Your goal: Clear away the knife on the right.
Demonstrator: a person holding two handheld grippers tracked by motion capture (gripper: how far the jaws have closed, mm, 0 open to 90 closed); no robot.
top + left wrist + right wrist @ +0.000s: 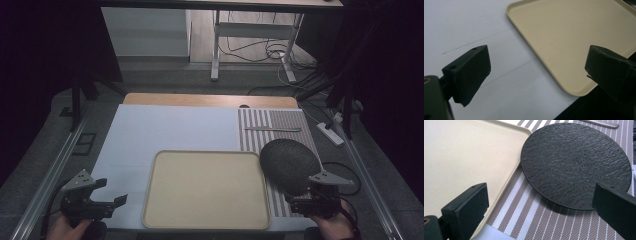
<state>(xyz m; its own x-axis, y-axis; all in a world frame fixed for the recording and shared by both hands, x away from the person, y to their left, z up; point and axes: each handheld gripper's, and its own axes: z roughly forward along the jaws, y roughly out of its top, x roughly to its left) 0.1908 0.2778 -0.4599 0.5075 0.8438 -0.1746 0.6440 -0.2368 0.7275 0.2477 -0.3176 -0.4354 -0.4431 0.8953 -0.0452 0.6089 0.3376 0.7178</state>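
The black plate [576,165] lies flat on the striped mat [531,217], just ahead of the right hand-held gripper [541,212], whose jaws are spread and empty; likely best to take its near rim squarely. Beside it, the beige tray [207,190]; the left hand-held gripper [537,75], also spread, hovers near its corner

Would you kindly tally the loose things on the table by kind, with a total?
Beige tray: 1
Black textured plate: 1
Striped placemat: 1
Slim metal utensil, kind unclear: 1
Total: 4
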